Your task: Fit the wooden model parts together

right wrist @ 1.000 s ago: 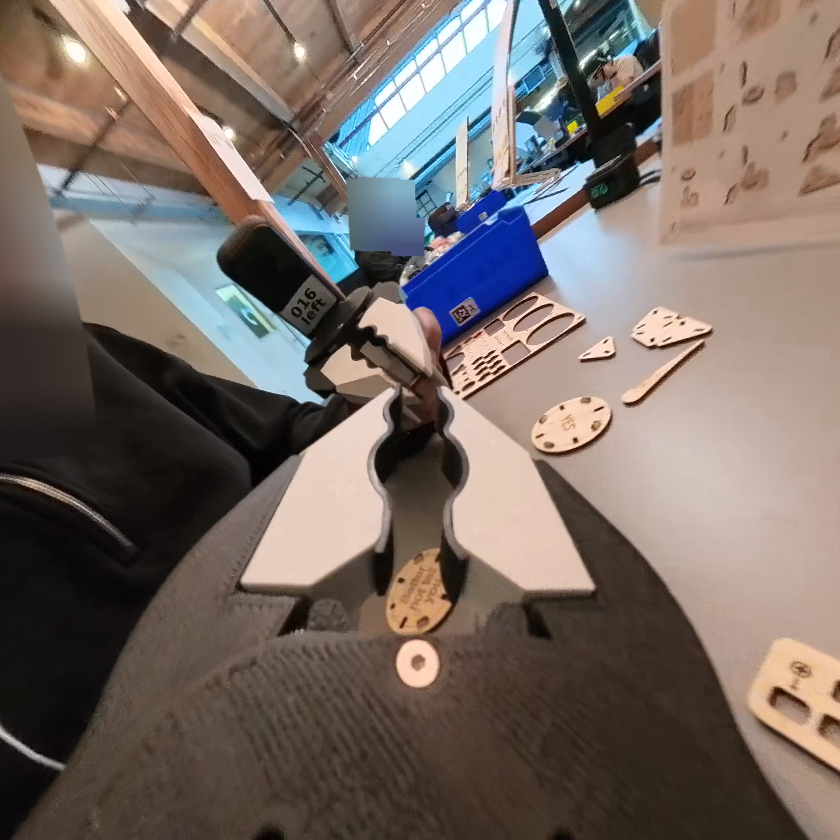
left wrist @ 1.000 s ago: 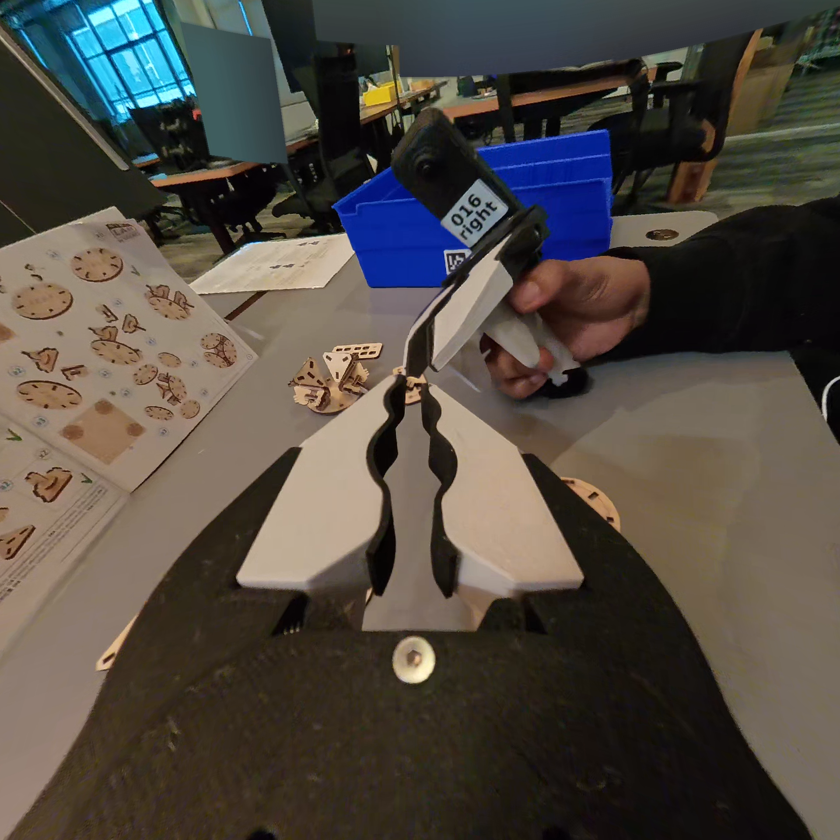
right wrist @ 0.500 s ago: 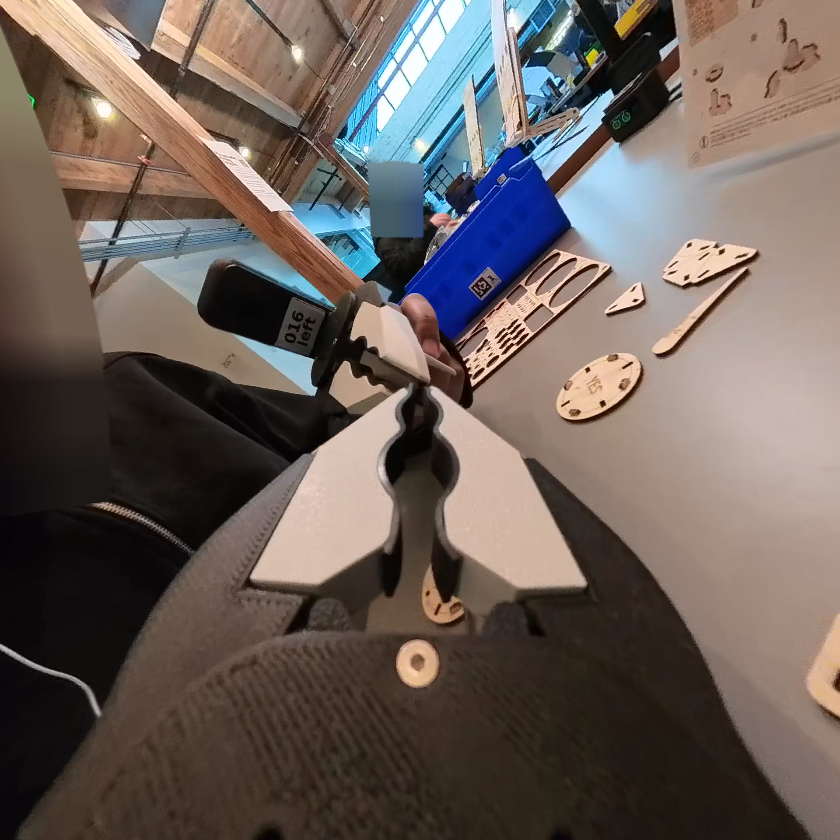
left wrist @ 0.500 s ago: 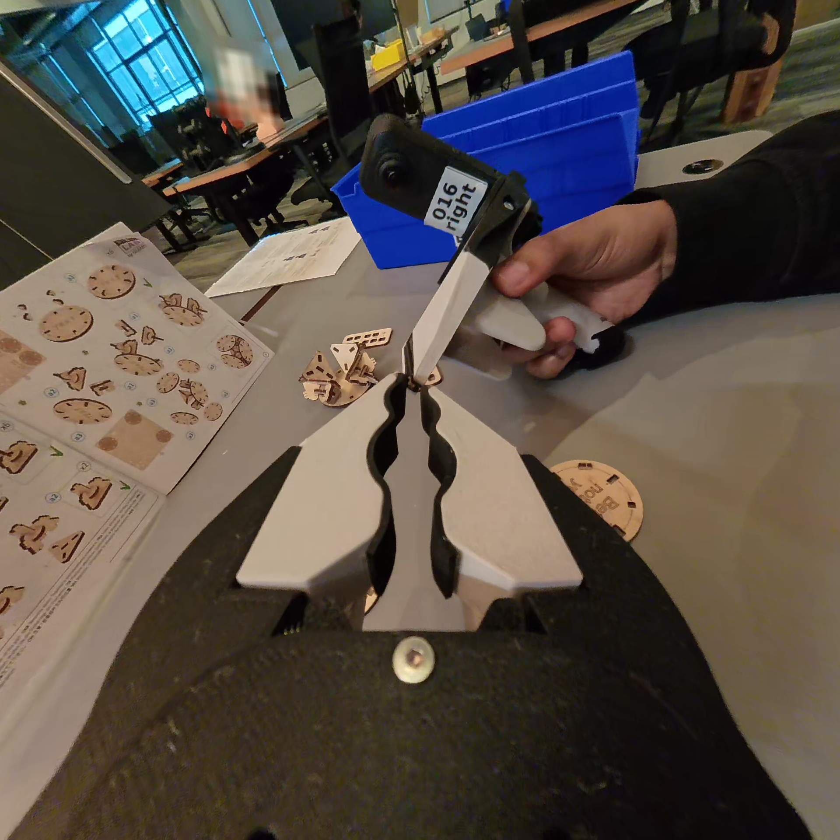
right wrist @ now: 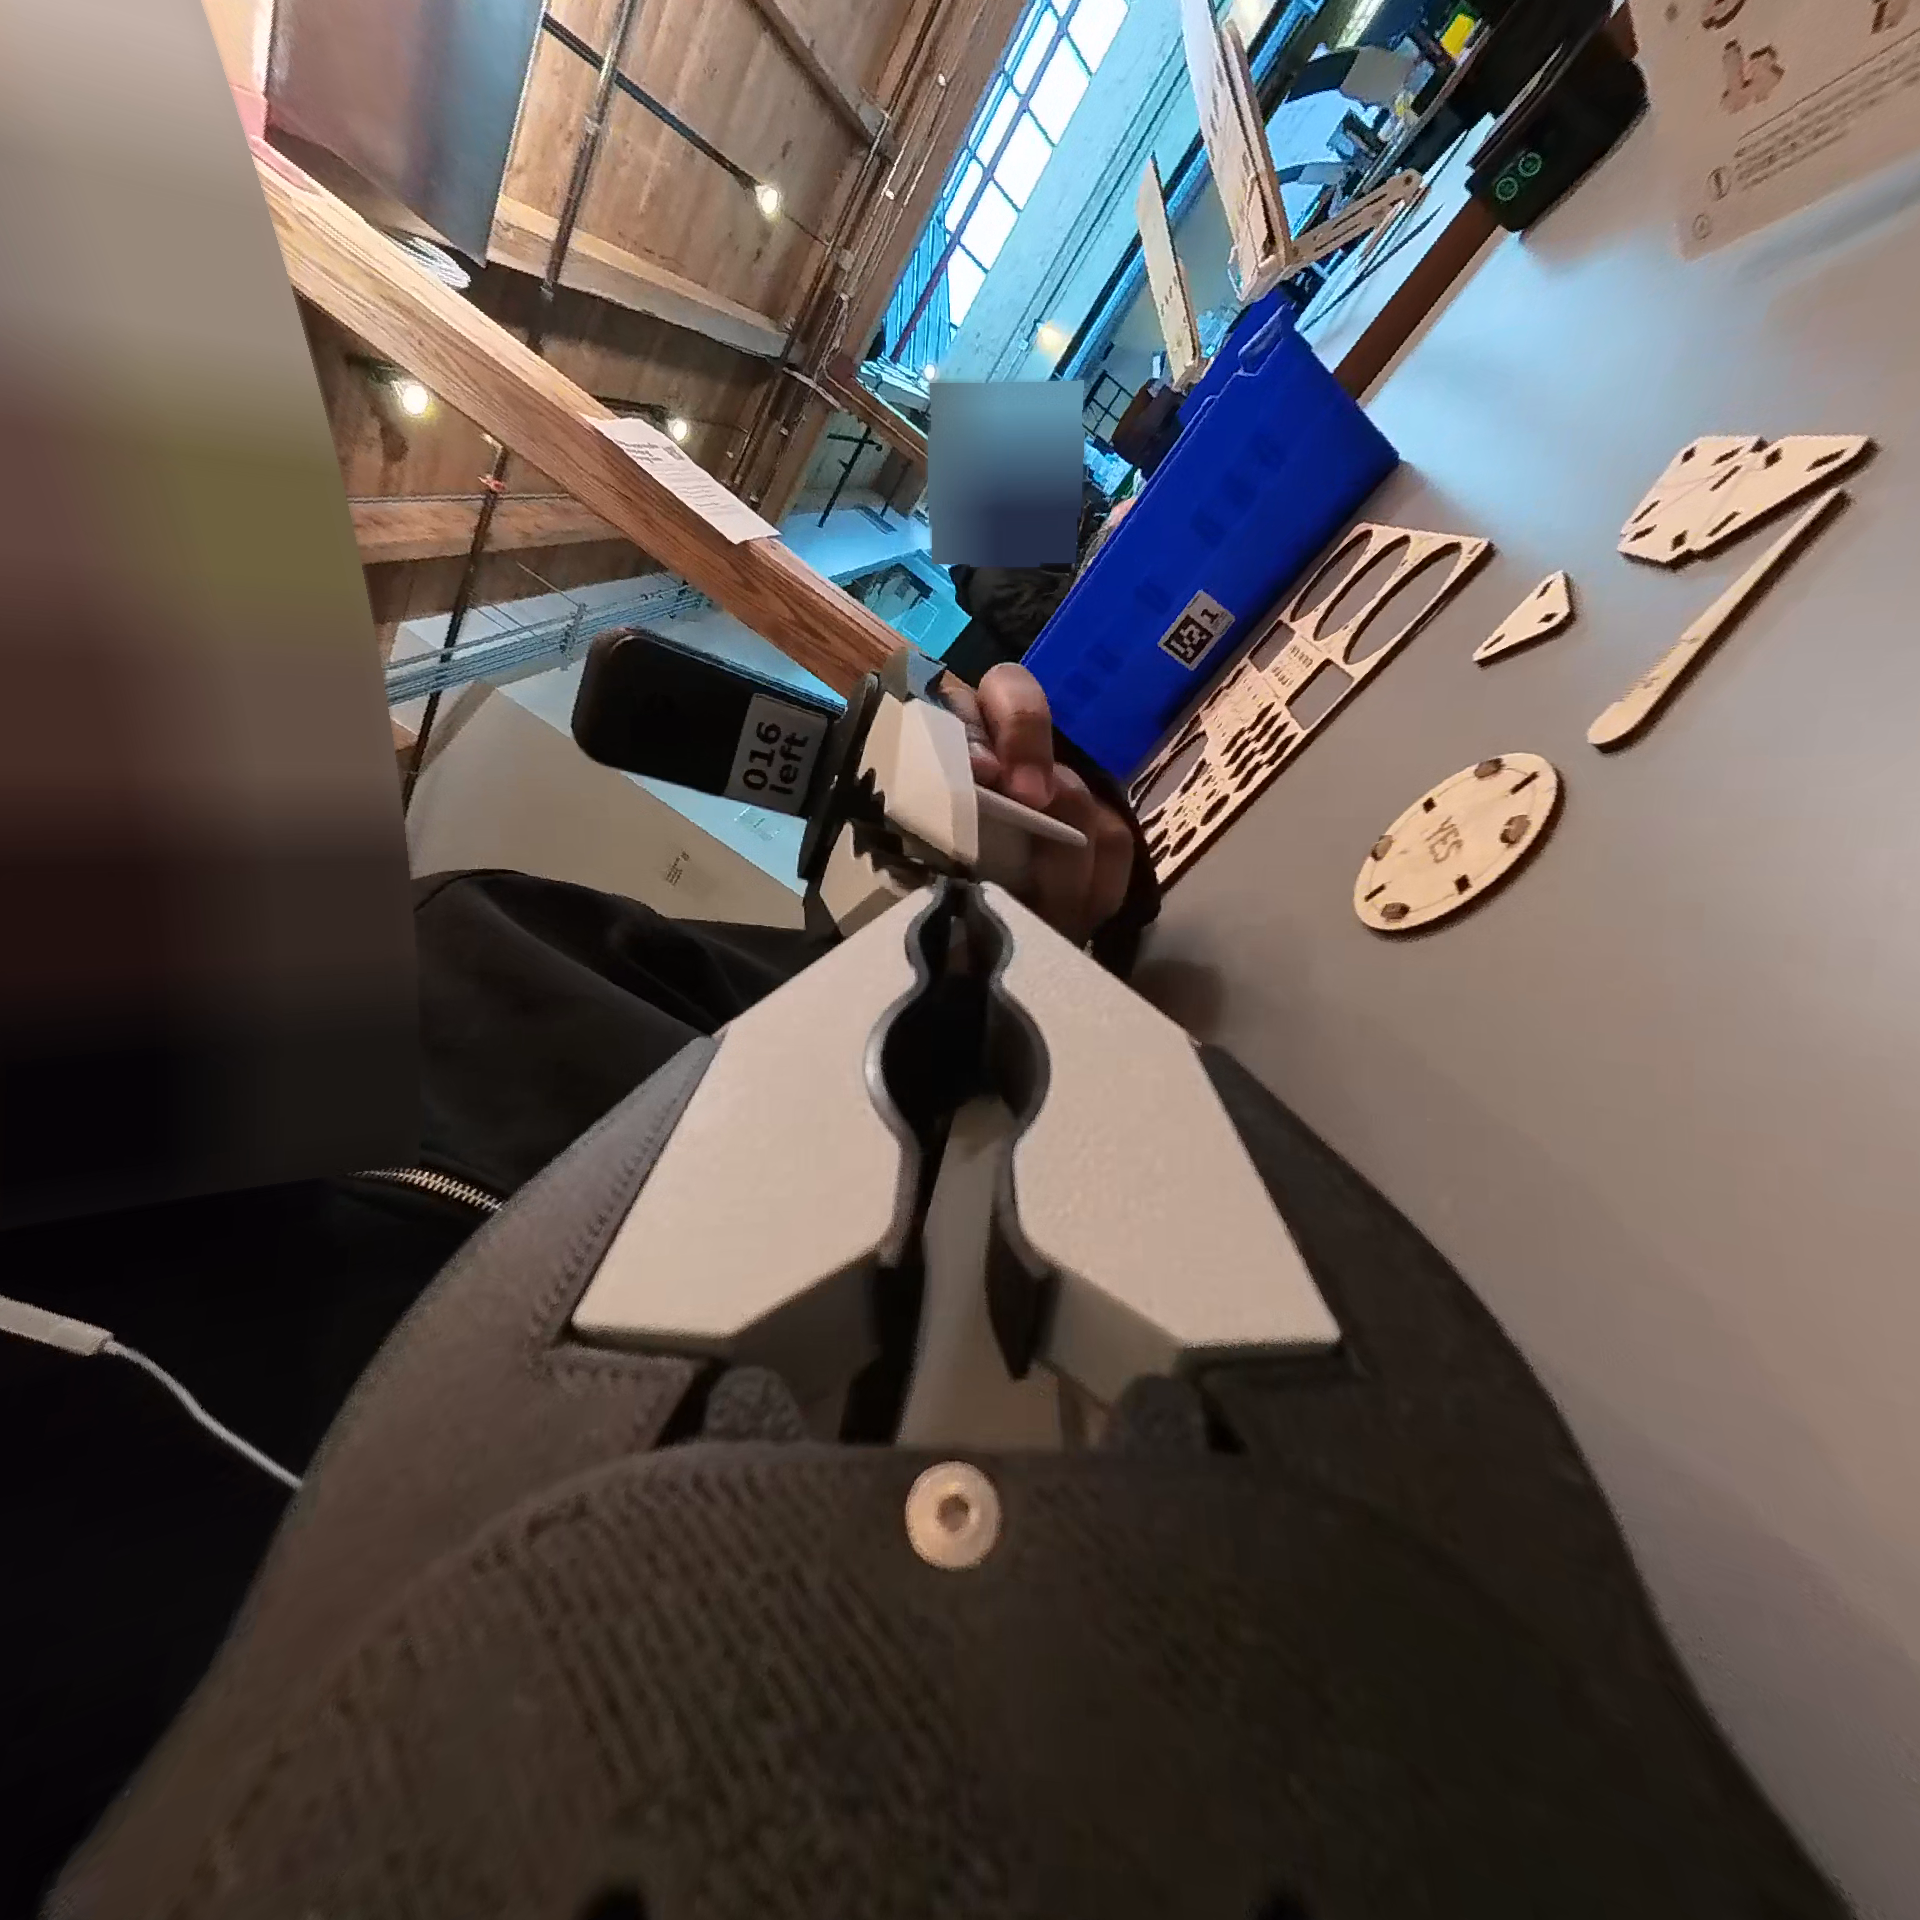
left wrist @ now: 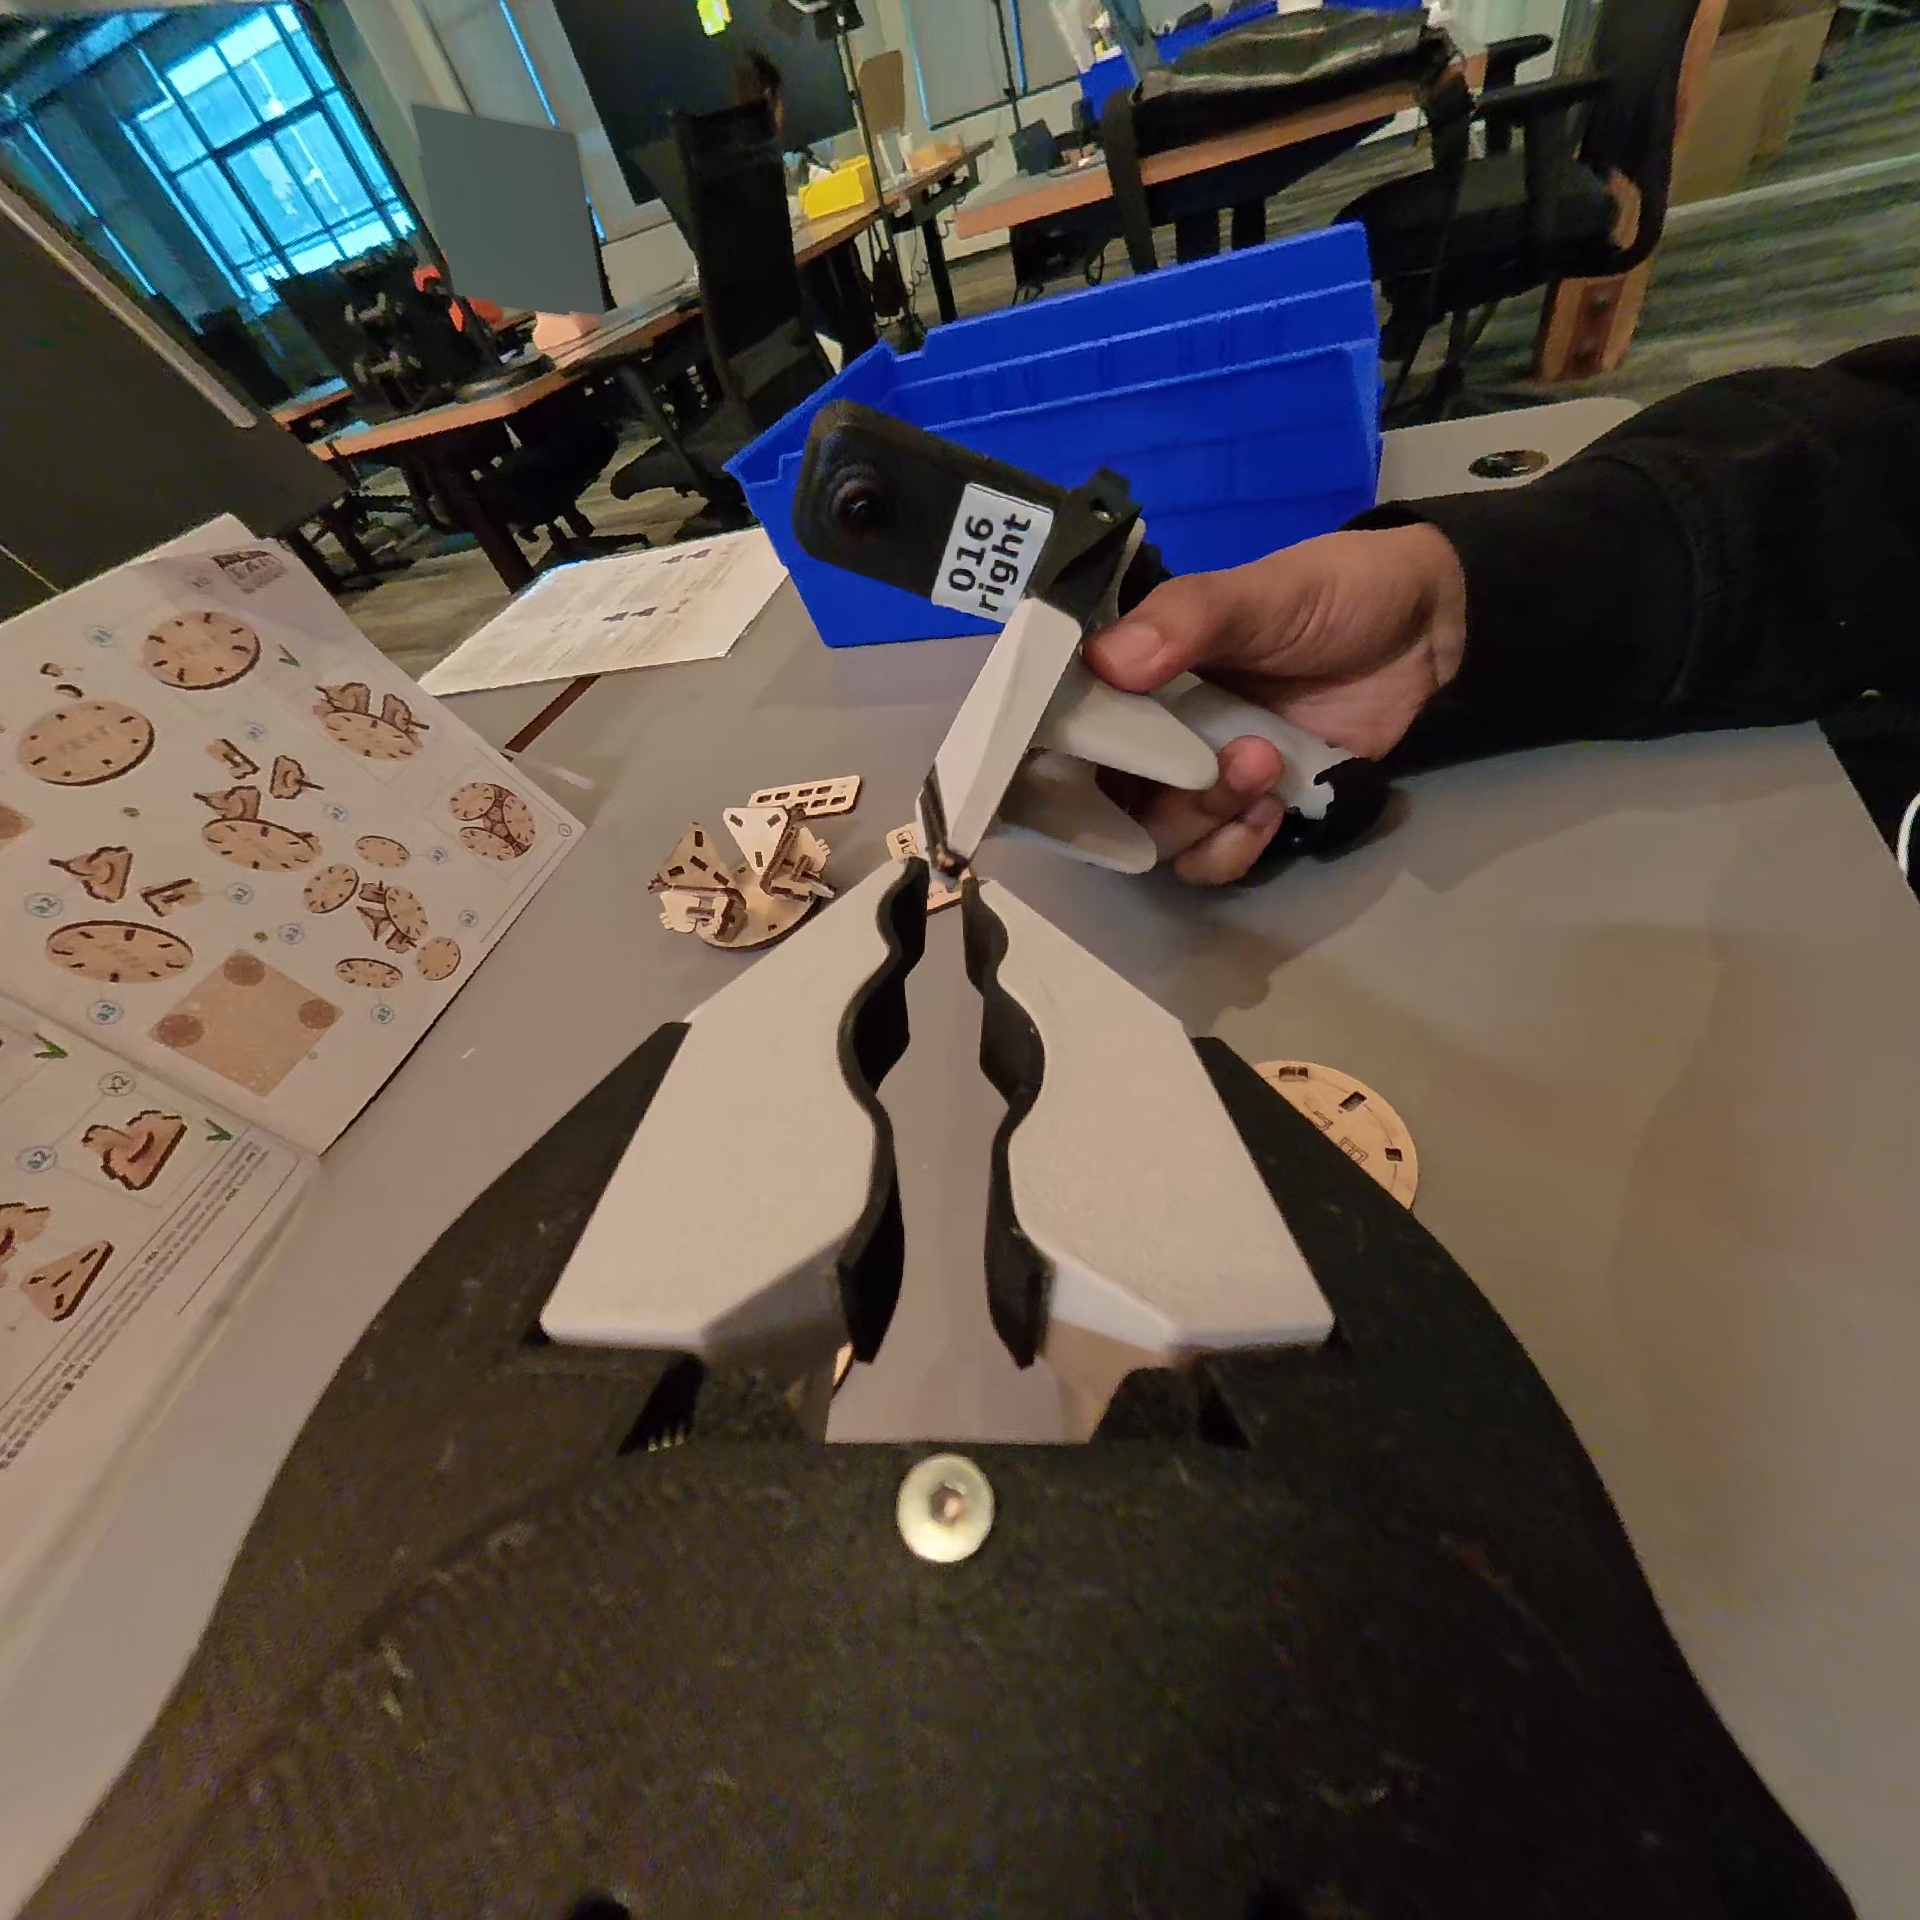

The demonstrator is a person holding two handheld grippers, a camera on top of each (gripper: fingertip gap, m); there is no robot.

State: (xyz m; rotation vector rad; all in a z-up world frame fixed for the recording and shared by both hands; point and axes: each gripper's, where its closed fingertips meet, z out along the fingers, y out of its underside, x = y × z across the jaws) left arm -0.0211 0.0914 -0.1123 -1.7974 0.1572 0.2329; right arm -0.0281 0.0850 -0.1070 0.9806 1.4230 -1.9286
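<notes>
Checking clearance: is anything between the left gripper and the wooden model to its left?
Nothing visible: bare table lies between the left gripper and the model; the right gripper is at its tips from the right.

We see open grey bench (left wrist: 1558, 987) to our right, past a wooden disc (left wrist: 1351, 1132). Ahead, the right gripper (left wrist: 945, 862) and a blue bin (left wrist: 1143, 416) block passage; leftward lie a small wooden assembly (left wrist: 738, 883) and instruction sheets (left wrist: 208, 831).
</notes>
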